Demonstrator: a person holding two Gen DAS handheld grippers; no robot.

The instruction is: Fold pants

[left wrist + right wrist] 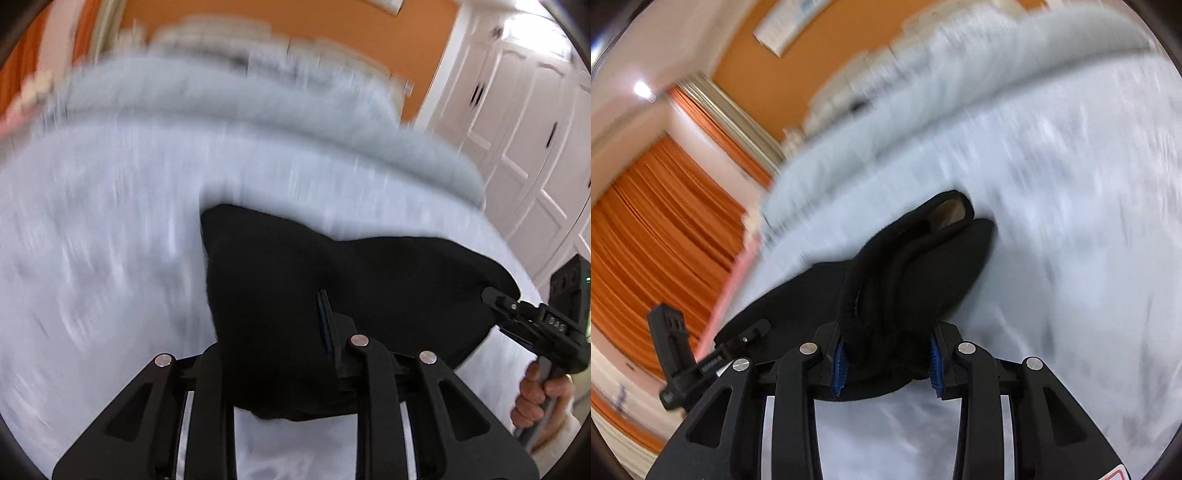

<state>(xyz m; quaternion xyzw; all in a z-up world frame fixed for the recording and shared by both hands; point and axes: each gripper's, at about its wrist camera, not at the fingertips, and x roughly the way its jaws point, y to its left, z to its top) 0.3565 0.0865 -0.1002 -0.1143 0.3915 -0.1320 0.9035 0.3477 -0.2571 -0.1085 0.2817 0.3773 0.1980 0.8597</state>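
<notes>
The black pants (295,280) hang bunched between both grippers above a pale blue-white bed (110,240). My left gripper (280,354) is shut on one edge of the pants; the cloth hides its left finger. My right gripper (886,365) is shut on a thick bunch of the pants (912,280), its blue pads (839,365) pressing the fabric from both sides. The right gripper also shows in the left wrist view (496,299), clamped on the far corner of the cloth. The left gripper shows in the right wrist view (753,332) at the left. The background is motion-blurred.
The bed (1052,221) fills most of both views, with a folded grey blanket (240,96) at its far end. Orange wall (332,22), orange curtains (653,214) and white closet doors (524,129) stand around it. A hand (539,391) holds the right gripper's handle.
</notes>
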